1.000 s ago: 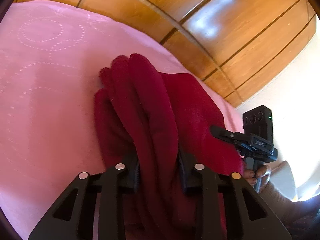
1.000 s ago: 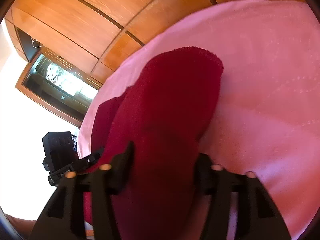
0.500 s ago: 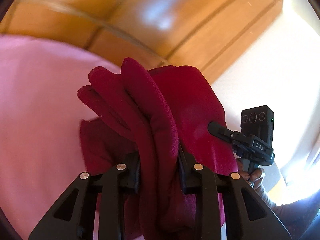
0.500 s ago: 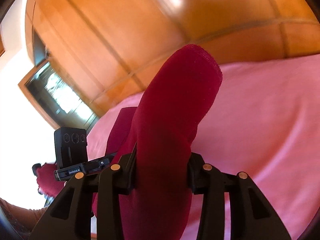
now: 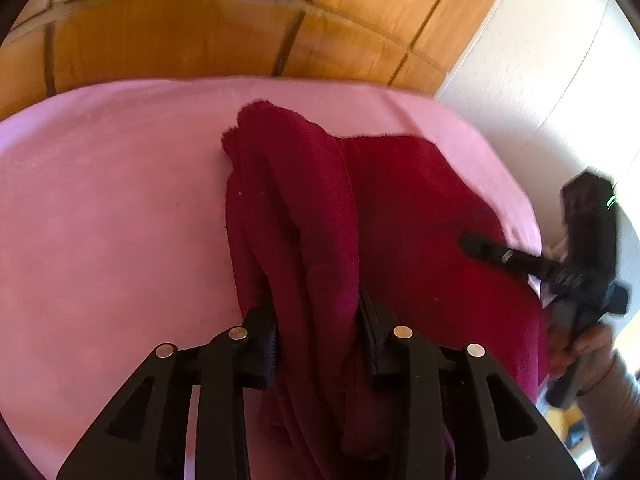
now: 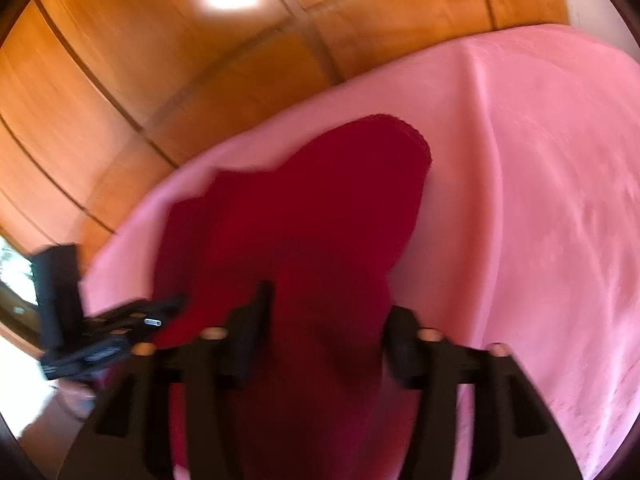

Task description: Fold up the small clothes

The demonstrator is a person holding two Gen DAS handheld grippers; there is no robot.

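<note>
A dark red garment [image 5: 400, 216] lies partly on a pink-covered surface [image 5: 112, 208]. My left gripper [image 5: 318, 344] is shut on a bunched, pleated edge of it that sticks up between the fingers. My right gripper [image 6: 320, 344] is shut on another edge of the same garment [image 6: 320, 208], which drapes forward from the jaws. The right gripper also shows at the right of the left wrist view [image 5: 576, 264], and the left gripper at the left of the right wrist view [image 6: 80, 320]. The right wrist view is motion blurred.
Wooden panelled wall [image 5: 200, 32] stands behind the pink surface [image 6: 540, 200]. A white wall [image 5: 540, 72] is at the right of the left wrist view. A bright window shows at the far left of the right wrist view [image 6: 12, 280].
Both grippers lifted the garment up, then came back down toward the pink surface. The garment now spreads flatter on it. Both stay shut on the cloth.
</note>
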